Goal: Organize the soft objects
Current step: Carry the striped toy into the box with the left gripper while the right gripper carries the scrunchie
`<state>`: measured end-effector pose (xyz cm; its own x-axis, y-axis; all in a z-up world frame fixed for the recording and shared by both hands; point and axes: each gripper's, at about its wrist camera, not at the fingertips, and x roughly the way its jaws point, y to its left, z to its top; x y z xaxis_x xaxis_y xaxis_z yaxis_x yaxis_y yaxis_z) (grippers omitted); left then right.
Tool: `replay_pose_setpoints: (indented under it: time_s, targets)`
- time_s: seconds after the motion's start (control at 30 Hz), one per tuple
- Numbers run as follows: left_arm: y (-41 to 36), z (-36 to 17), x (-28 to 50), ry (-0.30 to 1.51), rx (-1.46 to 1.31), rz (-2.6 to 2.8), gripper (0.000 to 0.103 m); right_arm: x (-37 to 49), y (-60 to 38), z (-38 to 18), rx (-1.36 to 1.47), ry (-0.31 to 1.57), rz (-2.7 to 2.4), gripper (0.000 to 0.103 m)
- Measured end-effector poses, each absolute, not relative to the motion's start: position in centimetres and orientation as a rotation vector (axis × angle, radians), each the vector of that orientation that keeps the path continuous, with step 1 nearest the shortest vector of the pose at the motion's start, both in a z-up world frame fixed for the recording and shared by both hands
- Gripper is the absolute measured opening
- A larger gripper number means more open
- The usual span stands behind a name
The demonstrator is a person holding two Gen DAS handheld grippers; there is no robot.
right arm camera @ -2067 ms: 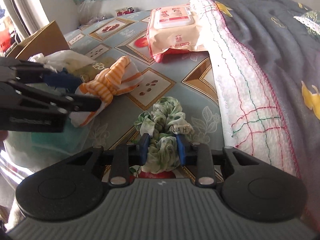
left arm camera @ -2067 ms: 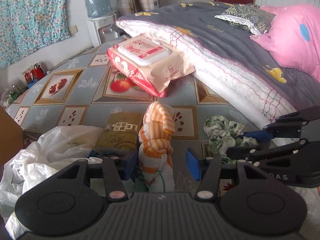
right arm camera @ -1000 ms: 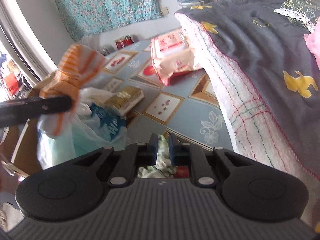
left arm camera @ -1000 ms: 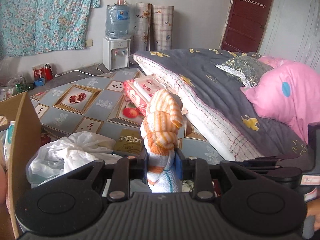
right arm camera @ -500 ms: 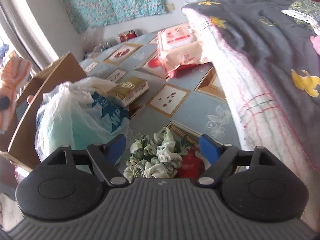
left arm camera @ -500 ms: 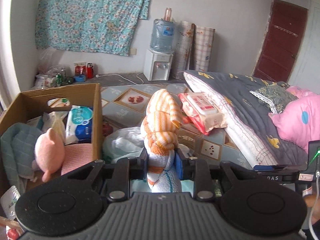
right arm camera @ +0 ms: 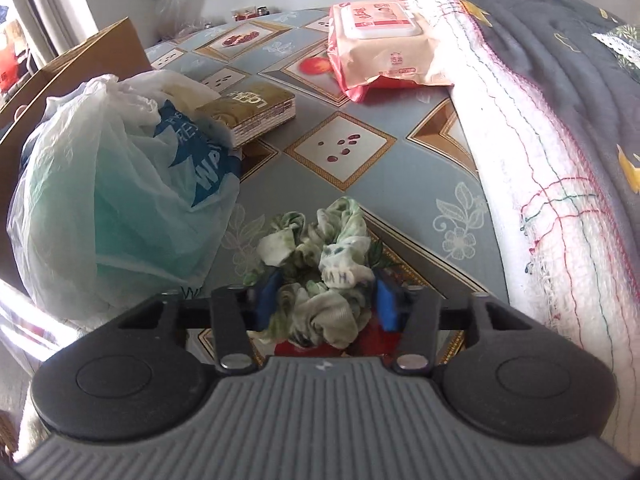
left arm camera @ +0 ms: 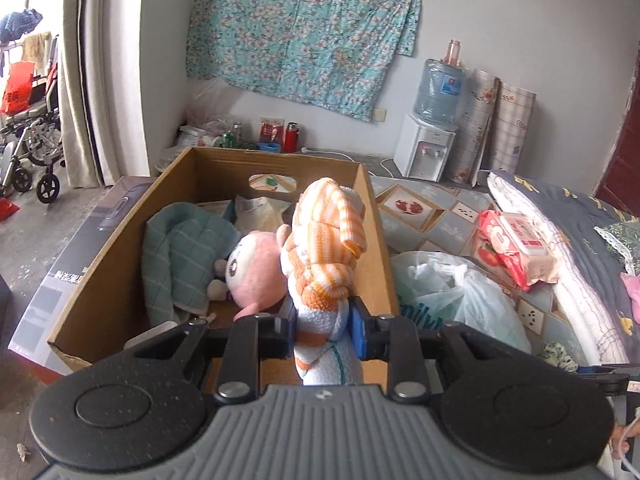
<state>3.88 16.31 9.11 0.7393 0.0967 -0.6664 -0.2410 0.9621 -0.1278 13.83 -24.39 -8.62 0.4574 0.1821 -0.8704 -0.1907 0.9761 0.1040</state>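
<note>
cardboard box (left arm camera: 102,264) with pink plush (left arm camera: 252,270) and teal cloth (left arm camera: 182,256) inside, left gripper (left arm camera: 322,330) clamped on striped toy (left arm camera: 324,248)

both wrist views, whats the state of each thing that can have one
left tool: shut on the orange striped cloth, held over the box.
right tool: jaws around the green scrunchie, not clearly squeezing.
cardboard box: open, partly filled with soft items.
wipes pack: lid closed.
plastic bag: full, lying on the bed.
</note>
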Motion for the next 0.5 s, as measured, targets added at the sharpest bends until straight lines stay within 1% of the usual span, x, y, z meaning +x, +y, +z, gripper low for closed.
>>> replay_pose_setpoints:
  time_s: [0.03,0.07,0.1,0.17,0.33,0.5]
  targets:
    - [16.7,9.0,3.8,0.720,-0.218,0.197,0.028,13.8,-24.5,-8.6,-0.004,1.069,0.220,0.030]
    - [17.1,8.9,3.7,0.725,-0.223,0.204,0.028,13.8,-24.7,-8.6,0.008,1.066,0.208,0.024]
    - [17.4,8.7,3.5,0.732,-0.230,0.211,0.028,13.9,-25.0,-8.6,0.023,1.066,0.195,0.022]
    - [18.0,8.3,3.5,0.746,-0.247,0.215,0.028,13.8,-25.6,-8.4,0.081,1.069,0.189,0.020]
    - [18.9,6.6,4.5,0.798,-0.271,0.228,0.028,13.5,-25.7,-6.1,0.206,1.042,0.243,0.020]
    - [21.0,4.6,6.6,0.873,-0.272,0.311,0.028,13.5,-23.6,-3.7,0.245,1.009,0.330,0.020]
